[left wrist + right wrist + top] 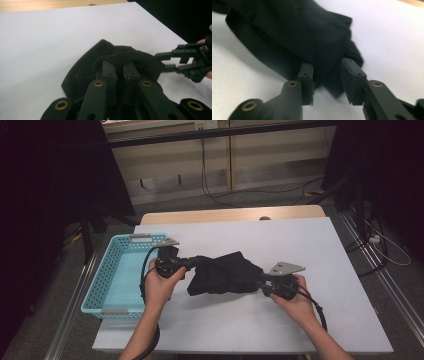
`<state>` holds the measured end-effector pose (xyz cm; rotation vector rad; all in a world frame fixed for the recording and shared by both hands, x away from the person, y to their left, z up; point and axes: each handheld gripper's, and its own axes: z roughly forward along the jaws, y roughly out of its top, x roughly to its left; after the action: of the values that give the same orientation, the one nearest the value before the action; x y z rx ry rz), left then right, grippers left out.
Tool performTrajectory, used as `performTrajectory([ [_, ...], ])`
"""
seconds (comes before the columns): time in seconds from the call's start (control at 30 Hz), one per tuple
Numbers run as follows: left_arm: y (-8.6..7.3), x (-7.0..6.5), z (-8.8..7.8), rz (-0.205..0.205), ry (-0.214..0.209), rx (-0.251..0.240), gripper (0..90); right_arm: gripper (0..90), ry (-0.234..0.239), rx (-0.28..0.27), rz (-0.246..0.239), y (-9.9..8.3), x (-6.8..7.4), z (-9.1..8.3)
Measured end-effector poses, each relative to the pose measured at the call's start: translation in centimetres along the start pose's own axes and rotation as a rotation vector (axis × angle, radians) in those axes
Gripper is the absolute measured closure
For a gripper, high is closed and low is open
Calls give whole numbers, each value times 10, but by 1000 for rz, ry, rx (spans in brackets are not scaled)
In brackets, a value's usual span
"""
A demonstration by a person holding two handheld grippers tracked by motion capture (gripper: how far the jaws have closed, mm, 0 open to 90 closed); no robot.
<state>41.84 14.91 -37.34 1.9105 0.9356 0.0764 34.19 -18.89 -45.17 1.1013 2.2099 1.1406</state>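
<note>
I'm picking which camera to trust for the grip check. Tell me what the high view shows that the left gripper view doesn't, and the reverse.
High view alone: the blue basket at the table's left, both forearms, and the floor with cables beyond the table.

Left gripper view alone: the left gripper up close, jaws pinched on a fold of the black cloth.

Both: the black cloth lying on the white tabletop, and the right gripper at the cloth's far edge, jaws apart.
</note>
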Motion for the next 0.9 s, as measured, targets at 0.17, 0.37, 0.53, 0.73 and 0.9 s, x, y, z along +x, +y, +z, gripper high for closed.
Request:
performTrajectory([
  [0.17,1,7,0,-21,11,-2,836,482,33,17,-12,2,10,9],
  [0.37,0,9,2,-31,3,-1,836,531,-3,78,-46,1,16,22],
  [0.53,-2,10,2,-29,0,3,836,855,-9,50,-11,1,5,13],
  [0.73,0,4,1,-15,-36,9,836,875,-47,-51,53,8,-14,-22],
  [0.9,5,-5,10,15,-54,8,836,876,-92,-151,105,18,-33,-57],
])
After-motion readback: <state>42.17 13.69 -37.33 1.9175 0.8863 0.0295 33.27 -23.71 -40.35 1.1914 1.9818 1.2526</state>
